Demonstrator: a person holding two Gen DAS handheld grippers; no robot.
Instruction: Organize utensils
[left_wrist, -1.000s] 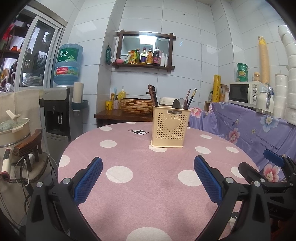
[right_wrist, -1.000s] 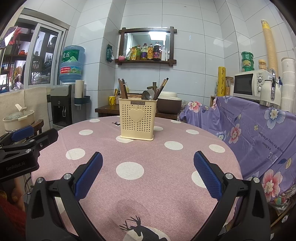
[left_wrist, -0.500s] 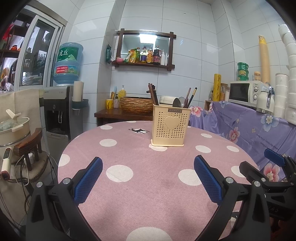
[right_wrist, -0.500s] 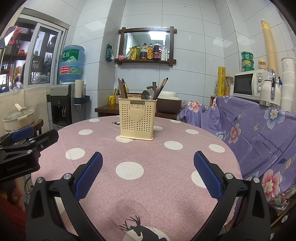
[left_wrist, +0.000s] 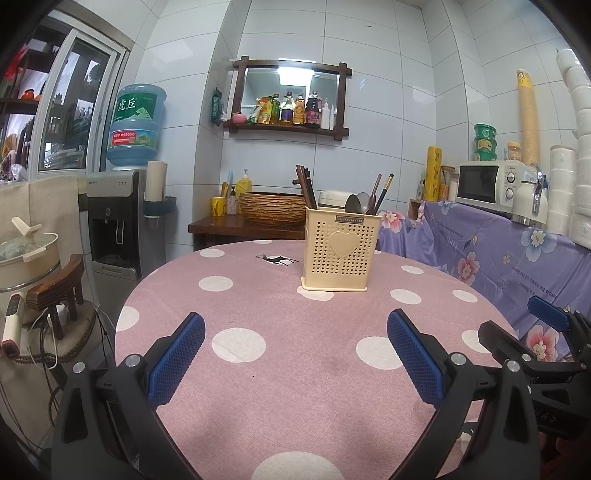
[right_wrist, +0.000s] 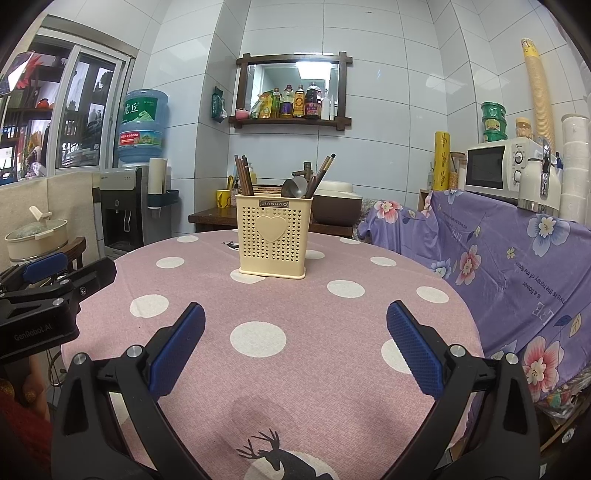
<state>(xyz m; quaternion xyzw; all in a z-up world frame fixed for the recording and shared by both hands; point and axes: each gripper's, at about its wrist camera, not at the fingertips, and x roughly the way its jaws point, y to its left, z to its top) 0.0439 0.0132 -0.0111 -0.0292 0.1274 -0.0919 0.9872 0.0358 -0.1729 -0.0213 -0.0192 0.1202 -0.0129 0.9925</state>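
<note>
Both grippers (left_wrist: 295, 354) (right_wrist: 295, 352) gape, empty — far caddy (right_wrist: 273, 236) light, tippy; chopsticks (right_wrist: 243, 175) slick — pinch near tops.

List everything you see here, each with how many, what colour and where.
utensil holder: one, cream, on the table, far side
chopsticks: several, brown, upright in the holder's left part and leaning at its right
spoon: one, metal, in the holder
table: one, round, pink cloth with white dots
water dispenser: one, grey, blue bottle on top, left
wall shelf: one, dark wood, bottles on it
wicker basket: one, brown, on the side table behind
microwave: one, white, right counter
floral cloth: one, purple, over the right counter
pot: one, cream, far left
left gripper: one, black, blue pads, open
right gripper: one, black, blue pads, open
</note>
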